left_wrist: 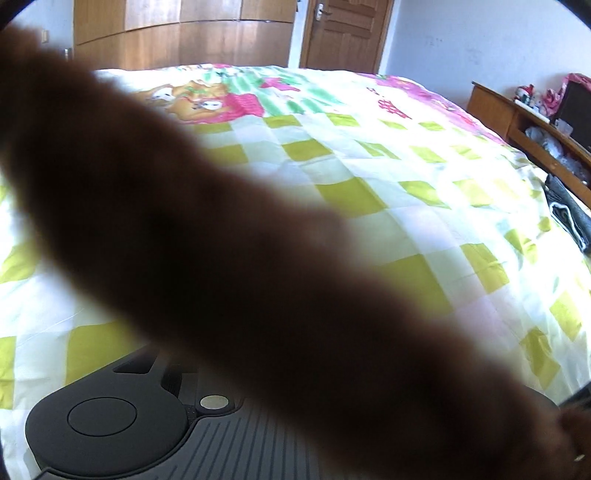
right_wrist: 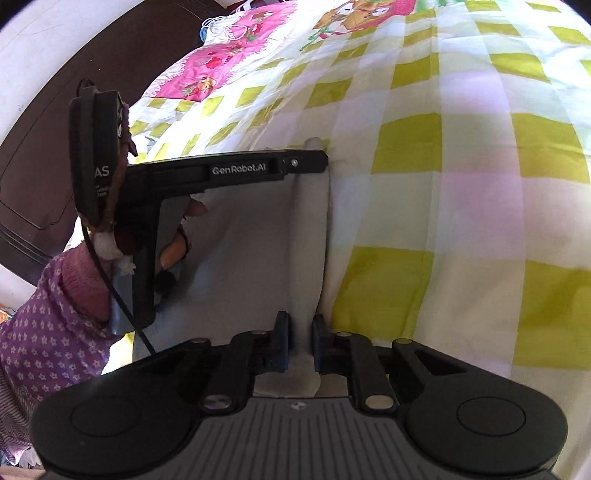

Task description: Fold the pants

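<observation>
The grey pants (right_wrist: 243,258) hang as a raised sheet over the checked quilt (right_wrist: 461,206). In the right wrist view my right gripper (right_wrist: 301,341) sits at the bottom, shut on a fold of the grey cloth that fills the gap between its pads. My left gripper (right_wrist: 319,162) shows side-on above it, held by a hand in a purple sleeve (right_wrist: 55,332). The far edge of the pants hangs from its tip, with a bit of cloth poking above it. In the left wrist view a blurred brown shape (left_wrist: 258,266) close to the lens hides the fingers and the pants.
The quilt (left_wrist: 388,184) covers a wide bed. A wooden wardrobe (left_wrist: 184,33) and a door (left_wrist: 343,33) stand behind it. A wooden shelf (left_wrist: 535,125) with clutter runs along the right side, with dark clothes (left_wrist: 569,218) at the bed's edge. A dark headboard (right_wrist: 55,166) is at the left.
</observation>
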A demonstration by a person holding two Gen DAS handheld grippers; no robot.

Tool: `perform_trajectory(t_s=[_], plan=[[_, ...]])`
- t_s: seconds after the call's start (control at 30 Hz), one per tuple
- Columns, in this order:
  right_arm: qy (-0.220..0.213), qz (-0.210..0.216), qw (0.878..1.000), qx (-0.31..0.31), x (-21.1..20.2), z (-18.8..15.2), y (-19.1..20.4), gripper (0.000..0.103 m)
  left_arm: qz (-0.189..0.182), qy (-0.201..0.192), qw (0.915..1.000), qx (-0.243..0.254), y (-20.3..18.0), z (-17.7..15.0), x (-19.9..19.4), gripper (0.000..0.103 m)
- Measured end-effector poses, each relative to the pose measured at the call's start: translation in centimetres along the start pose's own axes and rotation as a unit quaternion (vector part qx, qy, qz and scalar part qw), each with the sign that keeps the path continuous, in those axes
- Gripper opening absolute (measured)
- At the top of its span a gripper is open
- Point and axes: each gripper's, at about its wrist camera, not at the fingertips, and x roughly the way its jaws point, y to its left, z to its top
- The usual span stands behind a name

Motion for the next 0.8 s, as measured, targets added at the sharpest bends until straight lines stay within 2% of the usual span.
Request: perform_trajectory(t_s=[0.07,0.2,0.3,0.33,0.4,0.57,0.67,0.8], plan=[[0.011,0.008,1.000,0.007,0.0,-0.4,0.2,0.034,0.003,-0.008,1.0000,-0.001,-0.2,-0.2,-0.9,0.039],[0.014,-0.009,1.000,-0.020,-1.0,-1.2,1.4,0.036,0.000,-0.029,0.9996,-0.002,-0.4,-0.7,-4.0,0.043],[0.001,-0.010,1.000,-0.018,-1.9,-0.9,1.6,0.037,0.007,-0.050,0.9987,-0.007,0.1,-1.2,-7.3,0.047],[-0.008,-0.014,1.000,-0.020,-2.3,-1.0,1.8,0.037,0.010,-0.054,0.9984,-0.015,0.5,-1.6,-8.5,0.050],[-0.023,-0.015,0.999,-0.024,-2.9,-0.8,1.8,0.037,0.020,-0.055,0.9980,-0.026,1.3,-2.6,-10.9,0.051],[-0.041,-0.012,0.999,-0.030,-2.5,-0.1,1.9,0.042,0.046,-0.023,0.9973,-0.052,2.5,-7.1,-15.5,0.052],[-0.042,-0.014,0.999,-0.029,-1.3,0.4,1.9,0.043,0.053,-0.002,0.9949,-0.085,3.2,-9.4,-16.2,0.053],[-0.036,-0.012,0.999,-0.026,-0.4,0.8,2.2,0.043,0.037,0.011,0.9901,-0.135,4.4,-10.5,-15.3,0.052]])
